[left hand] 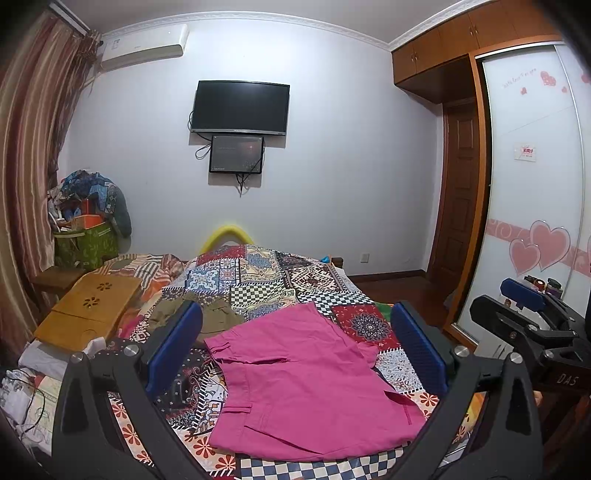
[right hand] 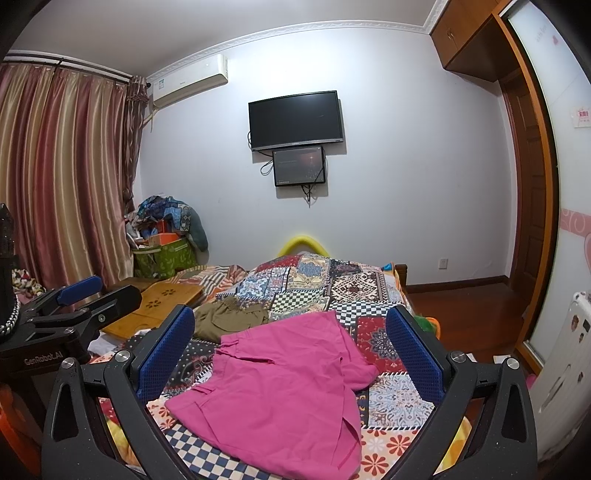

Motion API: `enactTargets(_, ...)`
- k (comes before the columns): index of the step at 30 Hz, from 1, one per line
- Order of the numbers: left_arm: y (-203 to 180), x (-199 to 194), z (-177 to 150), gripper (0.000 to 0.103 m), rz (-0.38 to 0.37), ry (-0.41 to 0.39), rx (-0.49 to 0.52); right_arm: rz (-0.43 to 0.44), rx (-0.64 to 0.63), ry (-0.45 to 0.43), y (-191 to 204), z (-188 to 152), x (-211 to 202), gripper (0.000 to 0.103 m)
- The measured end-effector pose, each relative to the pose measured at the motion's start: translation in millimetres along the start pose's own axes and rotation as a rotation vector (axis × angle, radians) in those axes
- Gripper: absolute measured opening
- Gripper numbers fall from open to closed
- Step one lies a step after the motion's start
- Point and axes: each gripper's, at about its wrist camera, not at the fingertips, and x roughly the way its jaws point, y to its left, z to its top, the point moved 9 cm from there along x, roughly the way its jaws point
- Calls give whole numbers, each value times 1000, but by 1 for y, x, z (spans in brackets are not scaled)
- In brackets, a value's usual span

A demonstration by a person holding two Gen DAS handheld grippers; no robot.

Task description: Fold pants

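Now pink pants [left hand: 306,384] lie on the bedspread [left hand: 258,280] beneath both wide-open grippers.

We see both wrist views evenly lit by soft indoor light from above; no lamp shows. The white wall [left hand: 332,166] reads slightly bluish and bright, and the television [left hand: 240,107] casts a faint shadow on it below and to the side. The curtain [right hand: 62,173] gives a satiny sheen in bands. The wardrobe door [left hand: 535,184] is pale, near washed out. Focus is sharp throughout, without motion blur. The fisheye bends the ceiling moulding [right hand: 295,31] and door frames into curves, and dark vignetting rounds off the corners of both views.
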Motion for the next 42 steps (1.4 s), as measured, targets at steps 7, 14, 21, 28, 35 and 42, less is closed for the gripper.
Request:
enactTargets(7,0,0,0,103,0,0,0,0,1,2,0,-1,0,103)
enactTargets(14,0,2,-2,103,-2,-2,-1,1,4,4,-1,-3,1,103)
enactTargets(21,8,11,-14,103,-1,4,0,-12,3,26,-4,-9,9,103)
enactTargets(28,34,54,-33,103,26,92,28,-89,-14,141,-30,-46,41,103)
enactTargets(35,80,110,-72,88,116,238,29,-96,-2,287,-60,-83,72,96)
enactTargets(42,116,166,-105,77,157,367,13,-76,-24,372,-82,-90,118,79)
